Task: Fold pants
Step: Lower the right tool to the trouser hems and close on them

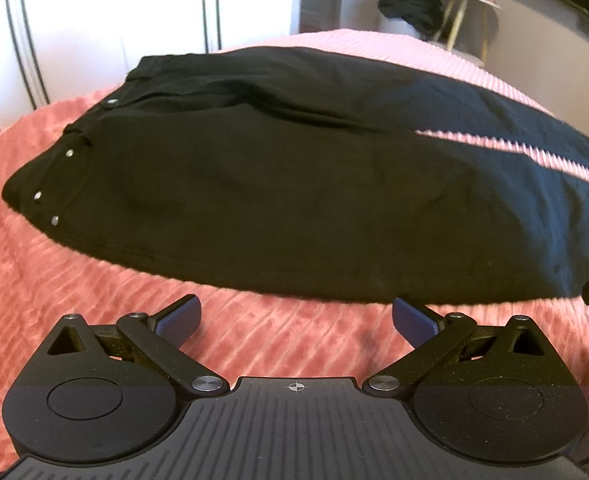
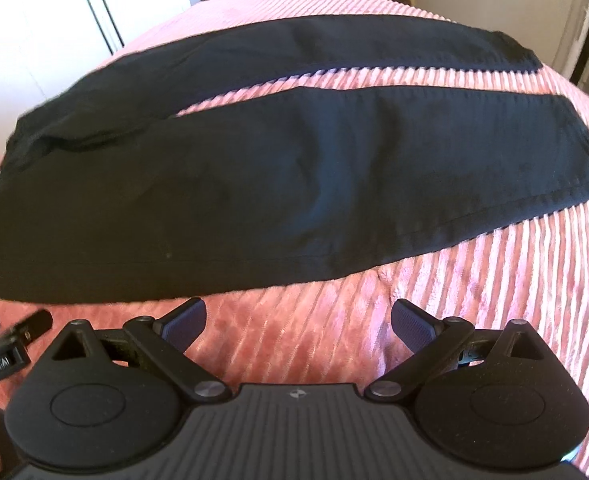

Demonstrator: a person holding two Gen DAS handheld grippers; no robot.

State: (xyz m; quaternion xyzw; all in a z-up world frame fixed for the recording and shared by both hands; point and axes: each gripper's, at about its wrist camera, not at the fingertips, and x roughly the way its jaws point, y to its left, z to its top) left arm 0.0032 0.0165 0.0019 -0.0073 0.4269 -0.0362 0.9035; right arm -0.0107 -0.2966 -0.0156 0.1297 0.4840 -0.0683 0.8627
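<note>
Black pants [image 1: 254,184] lie flat on a pink ribbed bedspread [image 1: 274,340], waistband with metal rivets to the left, the two legs running right with a pink strip between them. My left gripper [image 1: 296,312] is open and empty, just short of the near edge by the hip. In the right wrist view the pants [image 2: 294,168] show both legs, hems at the right. My right gripper [image 2: 298,316] is open and empty, just short of the near leg's edge. The left gripper's tip [image 2: 34,322] shows at the lower left.
The bedspread [image 2: 494,300] spreads to the right and front. White wardrobe doors [image 1: 114,8] stand behind the bed. A small round side table [image 1: 466,4] and a dark garment heap [image 1: 410,4] stand at the back right.
</note>
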